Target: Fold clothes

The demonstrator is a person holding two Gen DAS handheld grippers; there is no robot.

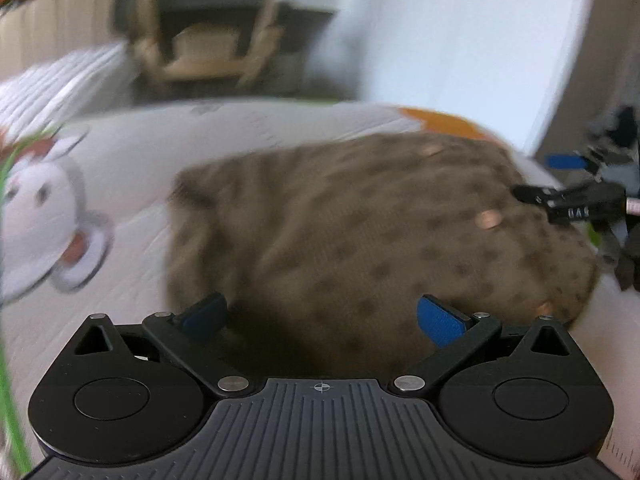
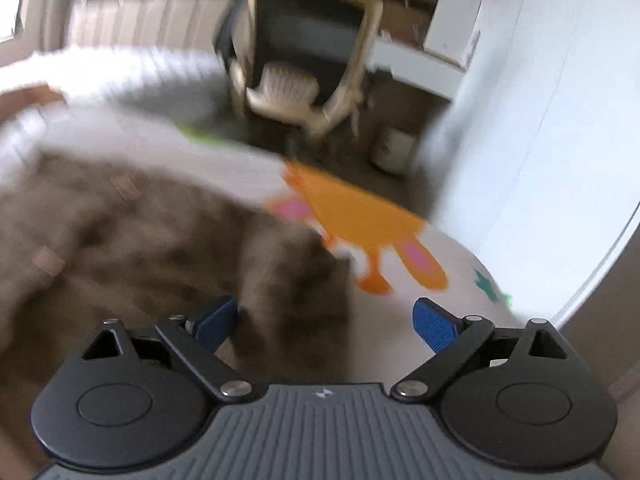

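Garment of brown fuzzy fabric with darker spots (image 1: 360,232), lying bunched in a low mound on white quilted bedding printed with cartoon animals (image 1: 132,184). Blurred throughout in both views; fine detail of the fabric not readable. A few small pinkish-tan patches (image 1: 488,219) scattered on its upper surface.

Left gripper (image 1: 322,320), black with blue finger pads (image 1: 438,320), spread wide just above the near edge of the garment, nothing between the pads. Brown fabric filling the gap ahead of the pads; contact with the left pad not possible to judge through the blur.

Right gripper (image 2: 326,320), same black build with blue pads (image 2: 434,322), likewise spread wide and empty. A corner of the garment (image 2: 296,292) reaching between its pads from the left; bare bedding (image 2: 392,344) under the right pad. In the left wrist view, the right gripper (image 1: 560,184) visible at the far right edge of the mound, near or touching the fabric, hard to tell which.

Orange cartoon figure with pink patches (image 2: 360,216) printed on the bedding just beyond the garment. White cartoon monkey face (image 1: 40,216) printed on the opposite side. Beige office chair with a dark mesh back (image 2: 296,60) standing on the floor past the bed, beside a pale wall (image 2: 540,100).
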